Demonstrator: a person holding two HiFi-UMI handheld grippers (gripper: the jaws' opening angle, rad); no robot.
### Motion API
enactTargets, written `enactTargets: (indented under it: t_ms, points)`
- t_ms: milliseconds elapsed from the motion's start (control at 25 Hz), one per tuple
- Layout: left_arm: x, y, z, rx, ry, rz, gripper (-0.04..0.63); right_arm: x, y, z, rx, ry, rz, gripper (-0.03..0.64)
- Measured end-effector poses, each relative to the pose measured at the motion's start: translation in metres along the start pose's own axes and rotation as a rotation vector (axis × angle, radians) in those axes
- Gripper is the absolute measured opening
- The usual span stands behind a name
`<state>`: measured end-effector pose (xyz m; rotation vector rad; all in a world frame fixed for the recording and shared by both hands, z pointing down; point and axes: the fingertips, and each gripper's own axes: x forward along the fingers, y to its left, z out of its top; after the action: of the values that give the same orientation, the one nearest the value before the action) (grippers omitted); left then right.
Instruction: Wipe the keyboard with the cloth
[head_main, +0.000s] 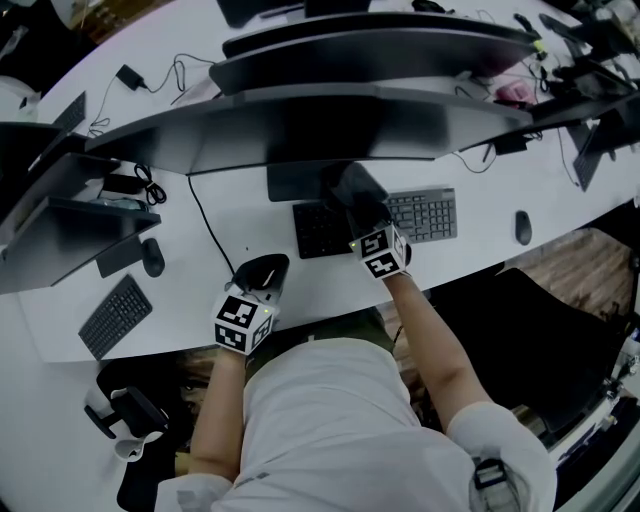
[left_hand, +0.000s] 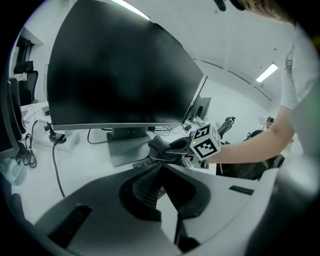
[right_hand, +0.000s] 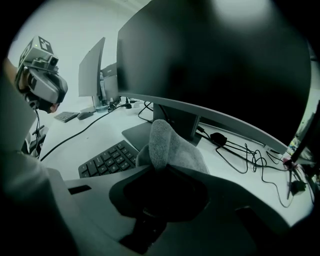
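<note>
Three keyboards (head_main: 320, 232) (head_main: 425, 215) (head_main: 115, 316), two mice (head_main: 152, 257) (head_main: 522, 228) and one cloth (right_hand: 170, 145) are visible.

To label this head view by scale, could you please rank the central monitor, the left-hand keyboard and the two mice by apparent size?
1. central monitor
2. left-hand keyboard
3. left mouse and right mouse: they look about alike, so I would not rank one above the other.

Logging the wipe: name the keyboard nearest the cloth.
The dark keyboard before the person, beside the gripped cloth; the lighter keyboard and far-left keyboard sit farther off.
</note>
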<state>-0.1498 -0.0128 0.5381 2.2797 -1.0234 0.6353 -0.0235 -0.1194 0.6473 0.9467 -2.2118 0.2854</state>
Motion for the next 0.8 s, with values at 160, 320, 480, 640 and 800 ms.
enactTargets:
  t_ms: [160, 320, 480, 640, 800]
  points:
    - [0.006, -0.009, 0.001, 0.006, 0.009, 0.005, -0.002, -0.01, -0.022, -0.013, 0.023, 0.006, -0.027, 0.061]
    - [0.016, -0.021, 0.005, 0.014, 0.014, 0.004, -0.002, -0.021, -0.044, -0.028, 0.039, 0.012, -0.055, 0.061]
    - [0.027, -0.034, 0.01, 0.021, 0.016, -0.003, -0.002, -0.034, -0.068, -0.04, 0.055, 0.015, -0.085, 0.061]
    - [0.038, -0.048, 0.017, 0.026, 0.013, -0.004, -0.002, -0.046, -0.091, -0.055, 0.067, 0.017, -0.105, 0.061]
    - [0.048, -0.06, 0.021, 0.032, 0.013, 0.002, -0.002, -0.056, -0.109, -0.066, 0.07, 0.013, -0.112, 0.061]
